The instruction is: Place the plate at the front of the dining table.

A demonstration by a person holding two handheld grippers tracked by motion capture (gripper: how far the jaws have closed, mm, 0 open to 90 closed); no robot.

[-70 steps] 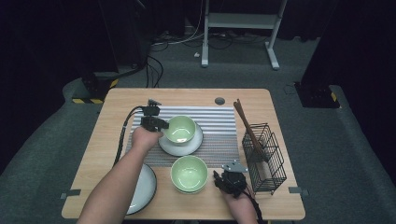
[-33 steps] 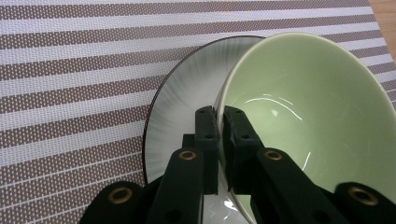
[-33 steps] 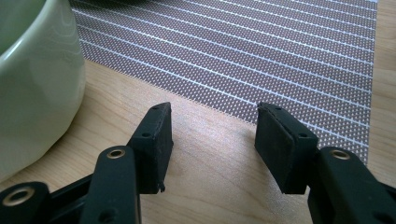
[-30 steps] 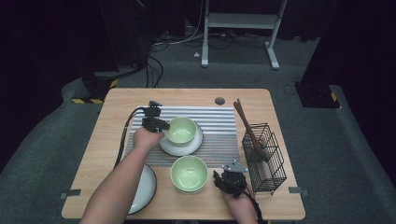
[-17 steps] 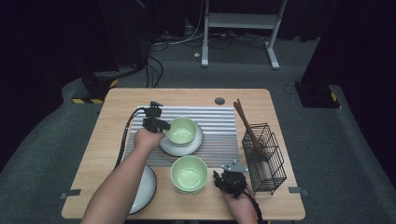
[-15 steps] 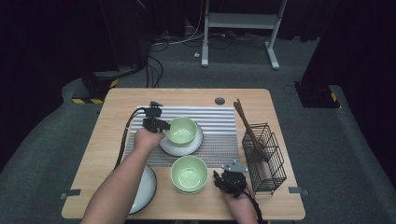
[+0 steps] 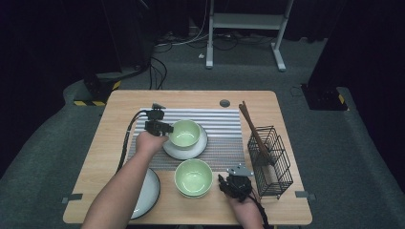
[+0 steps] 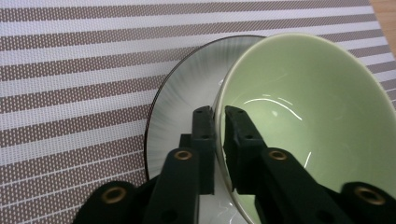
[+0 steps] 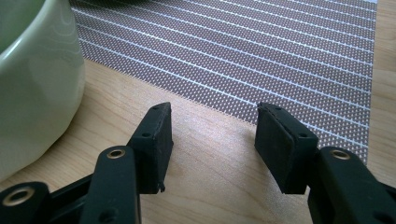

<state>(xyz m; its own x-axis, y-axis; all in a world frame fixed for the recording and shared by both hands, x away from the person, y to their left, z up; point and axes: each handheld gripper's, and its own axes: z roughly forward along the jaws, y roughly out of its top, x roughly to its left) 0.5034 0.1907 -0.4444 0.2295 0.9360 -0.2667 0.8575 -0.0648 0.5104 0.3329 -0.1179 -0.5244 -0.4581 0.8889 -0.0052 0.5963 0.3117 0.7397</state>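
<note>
Nothing on the table has shifted since the earlier frames, and both hands sit where they were; what has changed is that our left gripper (image 8: 219, 122) has just been easing its jaws apart, with the rim of the green bowl (image 8: 308, 126) between them. One pad sits inside the wall, one outside, and a thin gap now shows along the rim, so we judge the pinch as loosened rather than firm. That bowl stands on the white plate (image 8: 187, 93), in the middle of the striped mat (image 7: 224, 143). If we draw back at an angle, a pad could catch the rim and drag or tip the bowl, sliding it off centre on the glazed plate. Our right gripper (image 9: 211, 140) rests with jaws spread, holding nothing, over bare wood just beside the nearer green bowl (image 7: 193, 177); a careless swing there could knock that bowl.
</note>
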